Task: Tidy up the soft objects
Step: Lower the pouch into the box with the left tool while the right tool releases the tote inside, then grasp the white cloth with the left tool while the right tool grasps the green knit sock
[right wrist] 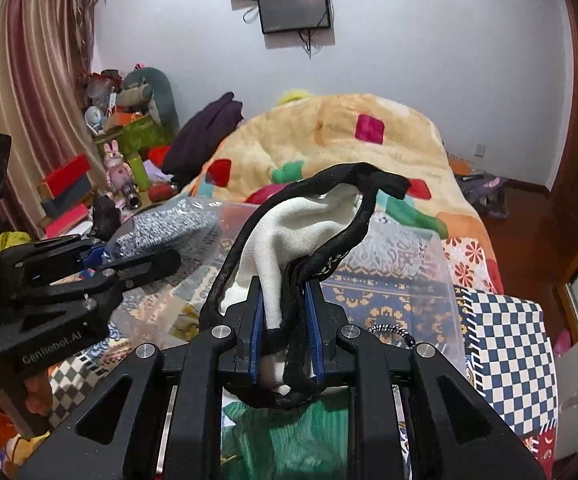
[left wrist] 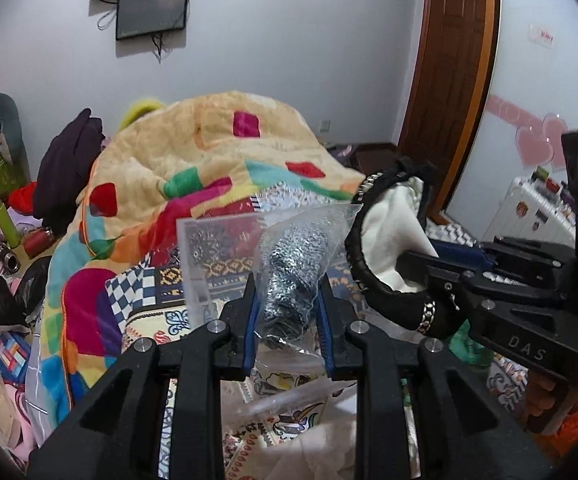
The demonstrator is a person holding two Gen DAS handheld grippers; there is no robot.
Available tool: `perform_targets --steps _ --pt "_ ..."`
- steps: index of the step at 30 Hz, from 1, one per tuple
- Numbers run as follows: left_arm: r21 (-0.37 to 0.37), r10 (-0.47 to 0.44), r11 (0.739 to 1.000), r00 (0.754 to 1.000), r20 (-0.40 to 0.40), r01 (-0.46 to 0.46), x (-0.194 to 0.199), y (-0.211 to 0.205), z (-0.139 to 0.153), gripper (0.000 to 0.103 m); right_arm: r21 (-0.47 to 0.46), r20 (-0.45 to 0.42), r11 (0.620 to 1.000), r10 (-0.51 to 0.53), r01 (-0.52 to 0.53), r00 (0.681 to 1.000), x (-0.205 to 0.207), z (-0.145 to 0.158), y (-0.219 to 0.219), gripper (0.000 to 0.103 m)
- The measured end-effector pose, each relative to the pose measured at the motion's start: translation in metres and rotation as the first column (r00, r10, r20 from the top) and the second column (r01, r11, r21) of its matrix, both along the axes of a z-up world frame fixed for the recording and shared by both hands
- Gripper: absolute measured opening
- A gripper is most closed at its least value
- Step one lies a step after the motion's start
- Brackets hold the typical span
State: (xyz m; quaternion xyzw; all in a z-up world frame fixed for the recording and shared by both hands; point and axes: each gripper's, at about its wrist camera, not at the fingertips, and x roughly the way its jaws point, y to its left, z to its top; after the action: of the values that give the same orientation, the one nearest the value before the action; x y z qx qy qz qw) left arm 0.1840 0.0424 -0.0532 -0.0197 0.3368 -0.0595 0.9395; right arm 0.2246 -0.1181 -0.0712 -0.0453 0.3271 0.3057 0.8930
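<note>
From the left wrist, the left gripper (left wrist: pixel 287 308) has its fingers pressed in on a clear bag of speckled grey fabric (left wrist: pixel 293 264), held up over the clear plastic box (left wrist: pixel 209 248) on the bed. From the right wrist, the right gripper (right wrist: pixel 287 332) is pinched tight on a white garment with black trim (right wrist: pixel 309 232), lifted above that same box (right wrist: pixel 421 264).

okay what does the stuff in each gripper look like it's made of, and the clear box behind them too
Left gripper: bagged bundle, a grey-and-white speckled knit, likely fabric, inside thin glossy clear plastic film that crinkles and glints.
Right gripper: cream garment, soft matte cloth with a fine weave, edged in black woven trim; the left view shows small metallic studs on the trim.
Clear box: rigid see-through plastic, the bedding showing through it.
</note>
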Motion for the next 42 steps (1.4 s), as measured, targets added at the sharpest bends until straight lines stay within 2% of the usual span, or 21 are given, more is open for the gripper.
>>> perform_targets --steps 6,11,13,15,19,21,23,27,30,32,37,42 --pt "0.017 -0.006 1.0 0.999 -0.051 0.007 0.013 -0.007 -0.017 0.025 -0.006 -0.042 1.0 -0.01 0.009 0.999 0.011 -0.007 -0.002 0.019" --pt "0.018 0.0 1.0 0.997 -0.076 0.001 0.015 -0.007 -0.023 0.025 -0.034 -0.041 0.999 -0.012 0.01 0.999 0.011 -0.009 0.003 0.028" --pt "0.009 -0.004 1.0 0.996 -0.085 0.005 0.015 -0.006 -0.023 0.026 -0.046 -0.037 0.999 -0.015 0.014 0.999 0.011 -0.008 0.003 0.037" --pt "0.0 -0.008 1.0 0.996 -0.084 0.008 0.013 -0.005 -0.021 0.03 -0.045 -0.031 0.999 -0.016 0.015 0.999 0.011 -0.006 0.002 0.043" --pt "-0.002 -0.011 1.0 0.999 -0.048 0.011 0.002 -0.004 -0.011 0.039 -0.028 -0.006 1.0 -0.014 0.013 1.0 0.006 0.005 -0.005 0.049" --pt "-0.004 -0.013 1.0 1.0 -0.017 0.012 -0.007 -0.004 -0.003 0.046 -0.022 0.015 1.0 -0.02 0.02 1.0 0.002 0.012 -0.009 0.056" --pt "0.001 -0.011 1.0 1.0 0.013 0.011 -0.016 -0.004 0.004 0.055 -0.013 0.039 1.0 -0.025 0.026 0.999 -0.004 0.019 -0.016 0.058" --pt "0.014 -0.011 1.0 0.998 0.062 0.011 -0.036 -0.003 0.017 0.065 0.018 0.062 0.999 -0.044 0.043 0.997 -0.014 0.029 -0.031 0.064" --pt "0.013 -0.009 1.0 0.997 0.074 0.008 -0.049 -0.002 0.02 0.074 0.032 0.071 0.998 -0.061 0.058 0.996 -0.024 0.03 -0.042 0.073" --pt "0.006 -0.006 1.0 0.997 0.072 0.006 -0.057 0.0 0.019 0.079 0.029 0.072 0.997 -0.068 0.066 0.995 -0.029 0.028 -0.047 0.074" --pt "0.004 -0.011 1.0 0.999 0.037 0.011 -0.069 0.001 0.006 0.081 0.033 0.025 0.996 -0.079 0.078 0.997 -0.039 0.013 -0.058 0.075" --pt "0.009 -0.027 1.0 0.999 -0.033 0.027 -0.077 -0.003 -0.018 0.081 0.016 -0.047 0.997 -0.077 0.078 0.996 -0.043 -0.012 -0.059 0.074"
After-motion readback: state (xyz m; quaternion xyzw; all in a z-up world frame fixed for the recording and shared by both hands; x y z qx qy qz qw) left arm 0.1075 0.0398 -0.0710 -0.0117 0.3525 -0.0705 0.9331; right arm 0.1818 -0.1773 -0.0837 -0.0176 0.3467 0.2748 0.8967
